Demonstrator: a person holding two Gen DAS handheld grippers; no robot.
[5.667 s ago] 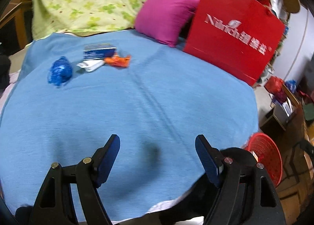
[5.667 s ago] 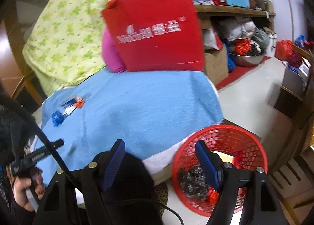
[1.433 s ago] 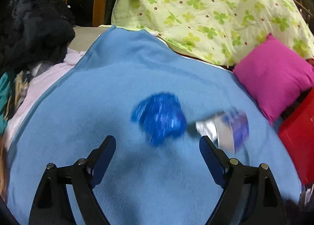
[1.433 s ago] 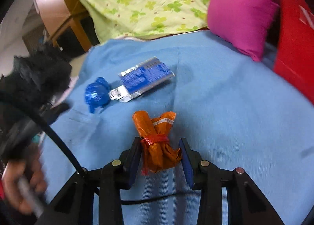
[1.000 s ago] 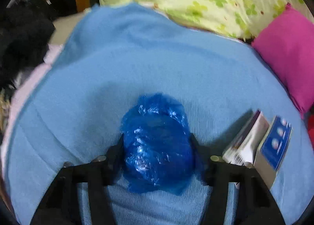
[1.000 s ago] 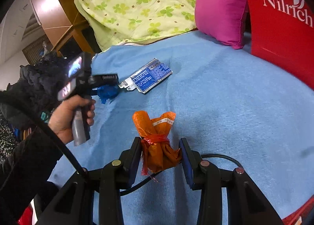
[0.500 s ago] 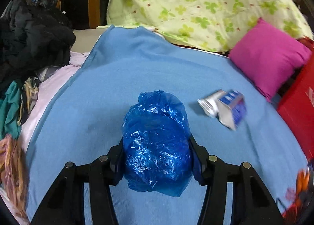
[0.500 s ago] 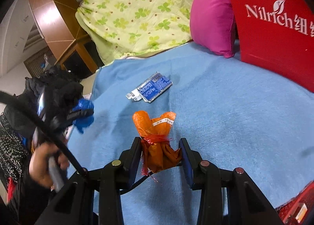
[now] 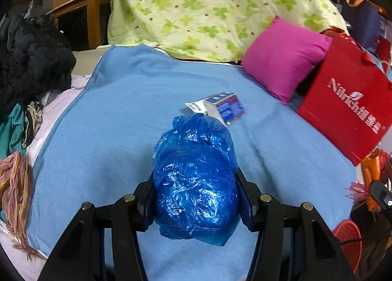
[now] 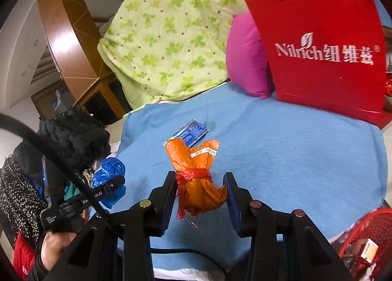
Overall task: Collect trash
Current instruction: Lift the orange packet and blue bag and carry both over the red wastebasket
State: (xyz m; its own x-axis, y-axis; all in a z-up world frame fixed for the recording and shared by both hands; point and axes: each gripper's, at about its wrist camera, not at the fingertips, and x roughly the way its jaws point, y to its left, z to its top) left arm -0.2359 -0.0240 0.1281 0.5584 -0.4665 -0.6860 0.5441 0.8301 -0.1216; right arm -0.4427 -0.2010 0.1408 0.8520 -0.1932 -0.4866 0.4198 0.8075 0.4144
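Observation:
My left gripper point(image 9: 196, 205) is shut on a crumpled blue plastic bag point(image 9: 196, 178) and holds it above the blue blanket point(image 9: 110, 122). My right gripper point(image 10: 199, 197) is shut on an orange wrapper bundle point(image 10: 196, 170) tied with red string, lifted off the blanket. The left gripper with the blue bag also shows in the right wrist view point(image 10: 107, 183) at the left. A blue and white carton point(image 9: 220, 107) lies on the blanket; it shows in the right wrist view point(image 10: 191, 133) too. A red mesh bin point(image 10: 367, 239) sits on the floor at the lower right.
A red paper bag point(image 10: 318, 48) and a pink pillow point(image 9: 281, 55) stand at the back of the blanket. A green clover quilt point(image 9: 208, 4) lies behind. Dark clothes point(image 9: 29, 60) pile at the left. The red bin also shows in the left wrist view point(image 9: 348, 239).
Both grippers have pulled back and risen from the blanket with their loads. The red bin has come into the right wrist view.

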